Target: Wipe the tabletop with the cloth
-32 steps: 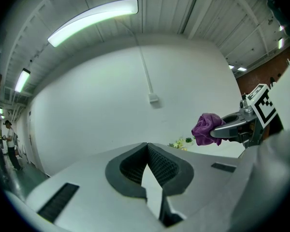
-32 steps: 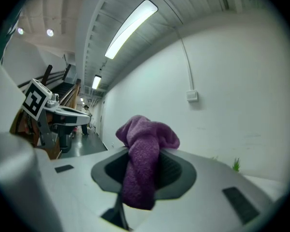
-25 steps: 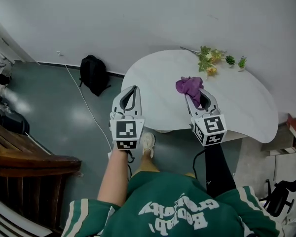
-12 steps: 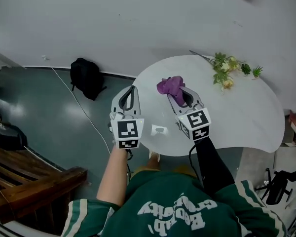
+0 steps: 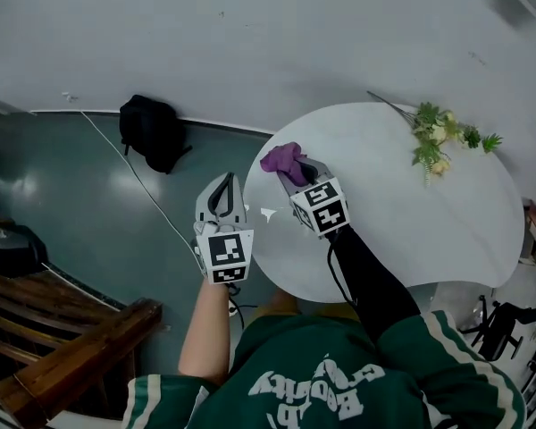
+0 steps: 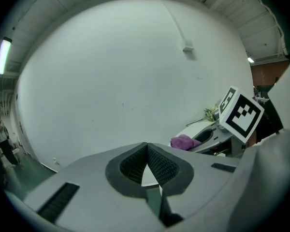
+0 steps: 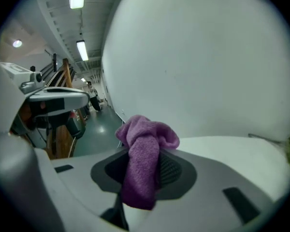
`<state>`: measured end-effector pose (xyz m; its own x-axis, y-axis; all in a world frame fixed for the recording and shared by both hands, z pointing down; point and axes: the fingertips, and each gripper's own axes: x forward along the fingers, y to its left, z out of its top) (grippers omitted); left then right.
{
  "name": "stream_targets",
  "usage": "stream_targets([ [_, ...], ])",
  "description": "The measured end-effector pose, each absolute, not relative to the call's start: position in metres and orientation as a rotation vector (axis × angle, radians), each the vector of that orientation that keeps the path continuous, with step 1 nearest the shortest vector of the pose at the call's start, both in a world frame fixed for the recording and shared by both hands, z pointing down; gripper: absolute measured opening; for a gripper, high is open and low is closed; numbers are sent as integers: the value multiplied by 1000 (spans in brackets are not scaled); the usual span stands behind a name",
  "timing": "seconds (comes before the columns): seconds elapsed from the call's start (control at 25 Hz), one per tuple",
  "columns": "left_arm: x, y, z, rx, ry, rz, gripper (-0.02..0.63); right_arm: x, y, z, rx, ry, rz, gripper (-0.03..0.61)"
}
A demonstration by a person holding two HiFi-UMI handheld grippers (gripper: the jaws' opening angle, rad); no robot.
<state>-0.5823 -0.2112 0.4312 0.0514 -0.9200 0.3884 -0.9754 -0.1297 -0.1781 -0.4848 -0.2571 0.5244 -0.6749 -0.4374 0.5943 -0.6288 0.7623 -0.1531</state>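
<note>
Right gripper view: the right claw (image 7: 147,172) is clenched on the cloth (image 7: 144,161), a purple, nappy fabric gathered into a thick fold between the ribbed pads, with a knob bulging beyond the tips and a loose end hanging toward the camera. Judged light, soft and limp: it will bunch rather than spread, so a hold on a gathered fold, as here, suits it, with the free knob left to meet the surface. Head view places the cloth (image 5: 283,158) at the far left edge of the table (image 5: 411,231), which is white, smooth and rounded; contact cannot be confirmed. Left claw (image 6: 146,151) is closed tip to tip on nothing, held over the floor (image 5: 89,204) left of the table. Flowers (image 5: 438,137) lie at the far right.
</note>
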Motion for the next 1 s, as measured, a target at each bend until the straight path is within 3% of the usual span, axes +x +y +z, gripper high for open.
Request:
stream_targets([
  [0.2,-596,-215,463,2138,-1923,632,2,-508,-247,584,675,-2278,644,129],
  [0.48,-578,-228,486,2152,-1835,667,2,-505,-251,588,677,-2262,598,121],
  [1.0,-478,-229,498,2283,-1654,669,2,-377,-261,590,924,-2145,615,121],
])
